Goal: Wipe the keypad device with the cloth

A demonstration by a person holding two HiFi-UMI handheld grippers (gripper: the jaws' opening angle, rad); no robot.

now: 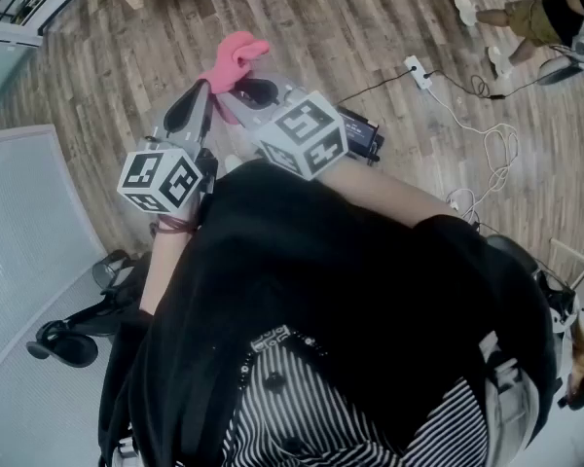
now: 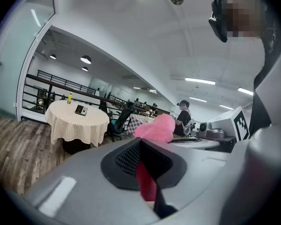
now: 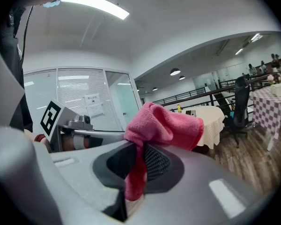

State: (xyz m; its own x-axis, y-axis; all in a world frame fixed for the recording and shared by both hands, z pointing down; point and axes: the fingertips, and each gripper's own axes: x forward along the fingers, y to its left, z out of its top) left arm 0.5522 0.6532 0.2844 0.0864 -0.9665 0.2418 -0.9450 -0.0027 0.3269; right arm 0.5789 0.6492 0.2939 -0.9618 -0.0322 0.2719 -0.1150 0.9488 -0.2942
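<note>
Holding the pink cloth (image 1: 237, 54) at the upper centre of the head view, you are keeping it above the wooden floor (image 1: 321, 27). Your right gripper (image 3: 136, 168) is pinching the cloth's bunched fold, and your left gripper (image 2: 144, 170) is clamping a pink strip of it.

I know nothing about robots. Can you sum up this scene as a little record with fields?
Who: a person, tongs in each hand
Left tongs: shut on the pink cloth
Right tongs: shut on the same cloth
Cloth: bunched, held up above the wood floor
Wiping: not under way
</note>
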